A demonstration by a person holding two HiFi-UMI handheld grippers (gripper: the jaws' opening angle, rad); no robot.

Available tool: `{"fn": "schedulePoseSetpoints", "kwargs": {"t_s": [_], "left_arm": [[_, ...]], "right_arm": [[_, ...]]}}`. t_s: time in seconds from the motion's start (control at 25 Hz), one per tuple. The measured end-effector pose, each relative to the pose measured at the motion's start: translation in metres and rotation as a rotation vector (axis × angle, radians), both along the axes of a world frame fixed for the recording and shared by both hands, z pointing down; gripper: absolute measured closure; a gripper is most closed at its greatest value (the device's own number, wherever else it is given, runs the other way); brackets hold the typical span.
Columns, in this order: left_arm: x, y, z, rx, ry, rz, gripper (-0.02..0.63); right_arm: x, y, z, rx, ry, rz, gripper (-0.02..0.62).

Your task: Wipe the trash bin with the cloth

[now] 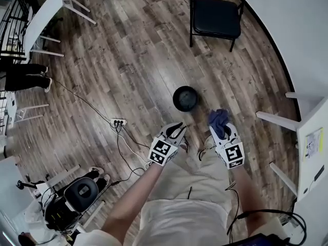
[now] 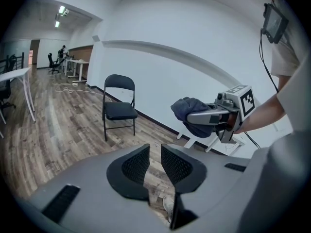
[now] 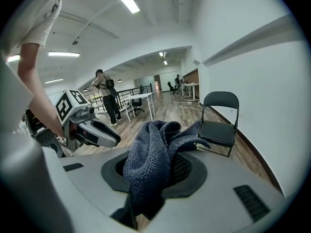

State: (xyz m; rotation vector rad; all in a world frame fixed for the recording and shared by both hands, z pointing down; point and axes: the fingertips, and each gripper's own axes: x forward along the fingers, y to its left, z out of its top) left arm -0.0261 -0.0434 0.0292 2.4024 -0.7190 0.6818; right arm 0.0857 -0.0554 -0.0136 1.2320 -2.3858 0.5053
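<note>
Wiping has not started yet, I judge: the cloth is already taken up, but the bin looks untouched.

From the head view, the small round black trash bin (image 1: pixel 185 98) stands on the wooden plank floor (image 1: pixel 128 60), ahead of both grippers and apart from them. The right gripper (image 1: pixel 221 131) holds the dark blue-grey towelling cloth (image 1: pixel 218 118); the left gripper (image 1: pixel 175 132) carries nothing.

In the left gripper view its ribbed black pads (image 2: pixel 136 166) stand a little apart, with only floor between them.

In the right gripper view the jaws press on the cloth, which is thick, looped and soft, bunched in folds above them. The bin looks smooth and hard, probably plastic.
</note>
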Motion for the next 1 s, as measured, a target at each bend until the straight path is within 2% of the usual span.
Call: {"fn": "schedulePoseSetpoints", "kwargs": {"t_s": [0.36,0.68,1.0], "left_arm": [[0.005,-0.006,0.055,0.018,-0.042,-0.007,0.535],[-0.008,-0.003,0.075,0.013,-0.057,-0.128,0.535],[0.019,0.037,0.097,0.012,-0.061,-0.211,0.535]], "right_arm": [[0.015,0.004,0.064,-0.007,0.002,0.040,0.489],[0.010,0.010,0.090,-0.031,0.009,-0.015,0.489],[0.019,0.032,0.099,-0.012,-0.032,-0.061,0.489]]}}
